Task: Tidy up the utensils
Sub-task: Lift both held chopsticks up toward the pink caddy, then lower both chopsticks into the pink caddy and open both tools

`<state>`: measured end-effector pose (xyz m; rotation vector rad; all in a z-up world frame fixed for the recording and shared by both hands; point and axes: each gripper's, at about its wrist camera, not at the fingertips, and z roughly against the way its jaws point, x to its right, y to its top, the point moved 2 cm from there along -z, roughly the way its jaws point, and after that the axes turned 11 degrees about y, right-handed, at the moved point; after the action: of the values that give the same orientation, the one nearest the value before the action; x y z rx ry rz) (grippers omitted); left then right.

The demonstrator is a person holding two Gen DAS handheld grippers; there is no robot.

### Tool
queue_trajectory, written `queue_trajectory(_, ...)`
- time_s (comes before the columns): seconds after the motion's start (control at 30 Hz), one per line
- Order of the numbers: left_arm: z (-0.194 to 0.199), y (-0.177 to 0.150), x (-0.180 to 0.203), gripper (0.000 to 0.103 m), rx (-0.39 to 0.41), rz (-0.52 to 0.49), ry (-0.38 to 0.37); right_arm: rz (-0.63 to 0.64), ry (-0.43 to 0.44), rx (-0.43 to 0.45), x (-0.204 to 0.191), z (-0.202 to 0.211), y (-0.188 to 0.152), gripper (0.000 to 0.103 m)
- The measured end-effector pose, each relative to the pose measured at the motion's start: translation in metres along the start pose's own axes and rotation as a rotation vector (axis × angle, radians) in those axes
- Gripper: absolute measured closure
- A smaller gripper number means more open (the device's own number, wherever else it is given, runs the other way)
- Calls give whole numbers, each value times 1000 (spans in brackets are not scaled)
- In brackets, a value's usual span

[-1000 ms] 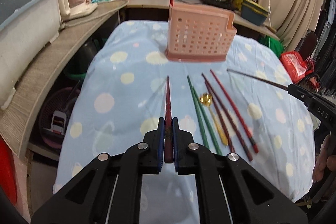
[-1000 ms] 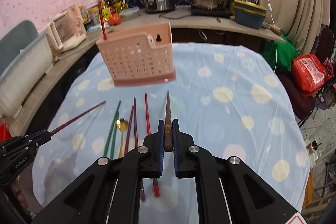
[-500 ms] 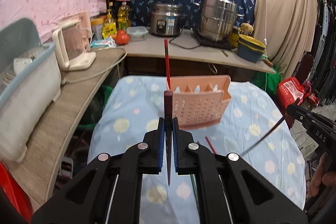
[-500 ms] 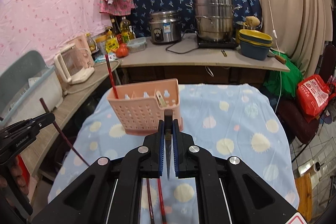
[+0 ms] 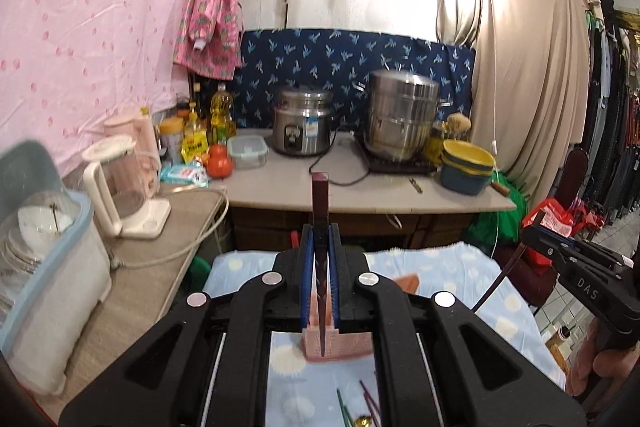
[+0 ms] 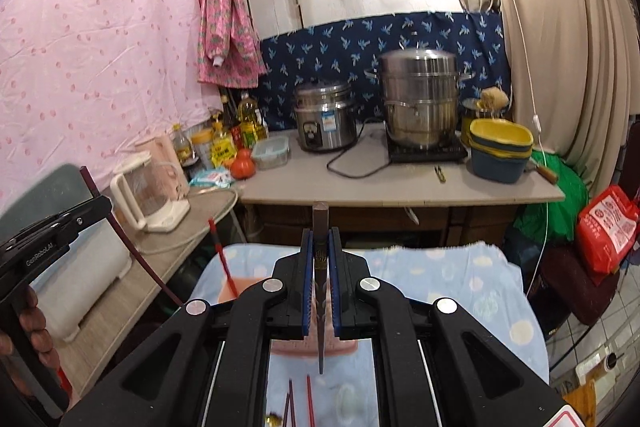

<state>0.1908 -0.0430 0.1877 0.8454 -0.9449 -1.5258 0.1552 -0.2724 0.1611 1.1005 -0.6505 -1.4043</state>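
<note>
My left gripper (image 5: 320, 251) is shut on a dark red chopstick (image 5: 320, 203), held upright with its tip pointing down above the pink utensil basket (image 5: 340, 343). My right gripper (image 6: 320, 259) is shut on a dark brown chopstick (image 6: 320, 227), also upright, tip down over the pink basket (image 6: 312, 347). A red chopstick (image 6: 222, 259) stands in the basket's left end. More chopsticks (image 5: 368, 403) and a gold spoon (image 5: 362, 421) lie on the blue dotted tablecloth (image 5: 472, 275) below, mostly hidden by the grippers.
A counter behind the table holds a rice cooker (image 5: 302, 125), a steel steamer pot (image 5: 402, 115), stacked bowls (image 5: 466, 167), bottles and a kettle (image 5: 124, 183). A dish bin (image 5: 44, 267) sits left. A red bag (image 6: 608, 227) lies on the right.
Both grippers have tilted up and lifted, turning their chopsticks from flat to upright, and moved closer over the basket. The table's chopsticks have dropped to the bottom of the views.
</note>
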Motion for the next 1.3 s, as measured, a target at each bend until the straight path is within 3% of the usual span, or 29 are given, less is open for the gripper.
queue_trajectory(0.17,-18,31,3,96,43,31,-13,4,-10,33,2,-16,27,96)
queue_trajectory(0.33,-44,34,8,96,38,48,-18,-10,-5,33,8,-49,35,96)
queue_trajectory(0.73,-103,-16,12,96,-99,45,-1,-44,-6,-107,22,-121,-15,96)
queue_trajectory(1.17,-134,-52,11,95,-175,25,57,-73,-54,-148,38,-144,-43,95)
queue_trajectory(1.23,-134,-54,10,94,-169,32,80,-73,-66,-142,39,-142,-45,88)
queue_trajectory(1.3,-133,-56,8,83,-165,44,101,-76,-74,-137,40,-139,-46,75)
